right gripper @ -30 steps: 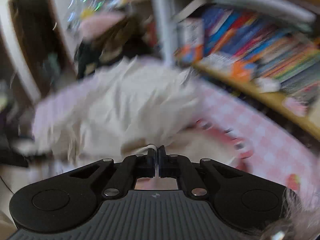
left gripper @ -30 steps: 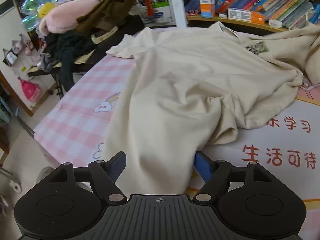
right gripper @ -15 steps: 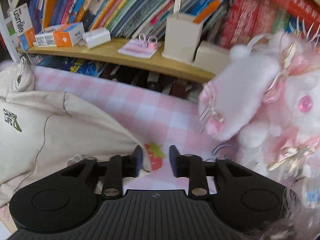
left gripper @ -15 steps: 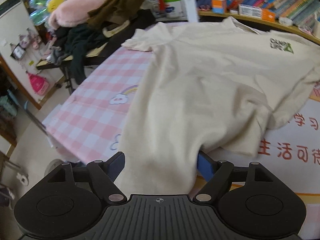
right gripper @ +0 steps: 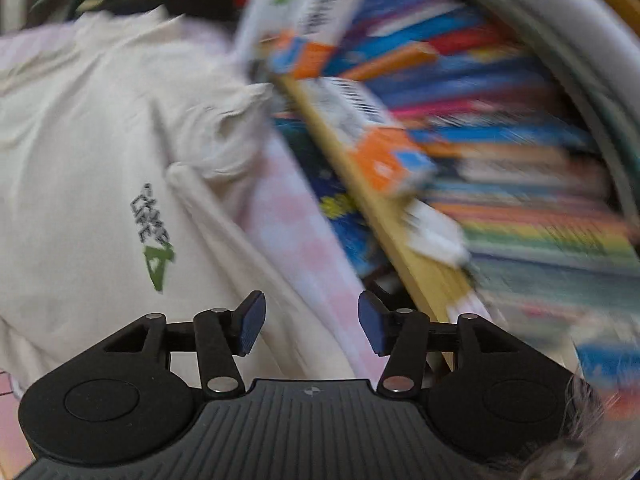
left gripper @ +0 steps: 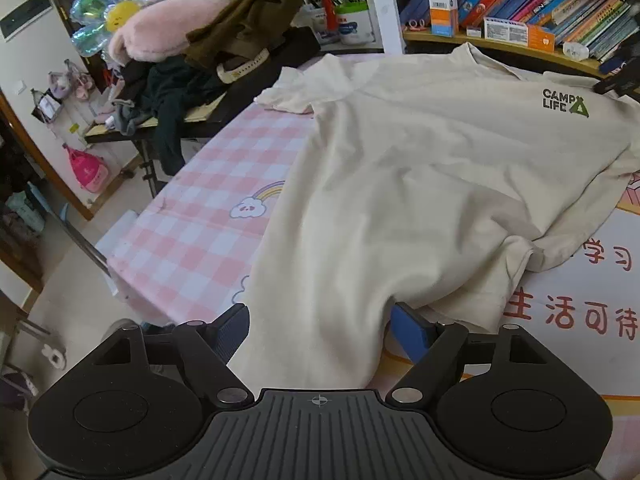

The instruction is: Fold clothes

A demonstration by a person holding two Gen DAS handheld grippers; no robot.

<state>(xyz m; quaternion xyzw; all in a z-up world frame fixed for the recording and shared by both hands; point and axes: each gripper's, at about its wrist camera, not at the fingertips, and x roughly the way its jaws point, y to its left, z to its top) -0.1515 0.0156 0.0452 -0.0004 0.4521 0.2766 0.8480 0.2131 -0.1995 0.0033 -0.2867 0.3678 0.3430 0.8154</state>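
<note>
— What do you have on the table?

— One cream short-sleeved cotton T-shirt (left gripper: 420, 184), spread front-up over the pink-and-white checked tablecloth (left gripper: 200, 216). Its "CAMP LIFE" chest print (left gripper: 564, 102) sits at two o'clock in your left wrist view, one sleeve reaches toward eleven o'clock, and the hem runs down to six o'clock.

— And your left gripper (left gripper: 318, 328)?

— Its two blue-padded fingers (left gripper: 410, 330) stand wide apart, with the shirt's hem lying between them. Whether the pads touch the cloth, you cannot tell.

— The right gripper (right gripper: 311, 328)?

— Wide too, holding nothing. Its view is blurred, but the shirt fills nine o'clock, the print (right gripper: 154, 232) just above the left finger, and the right sleeve edge passes between the two pads.

— Anything else around?

— One wooden shelf of coloured books (left gripper: 552, 8) at one o'clock in the left view, one pile of dark clothes (left gripper: 192, 80) at ten o'clock, one pink plush cushion (left gripper: 168, 24) above it, and one iridescent flower balloon (left gripper: 116, 12) at eleven.
</note>
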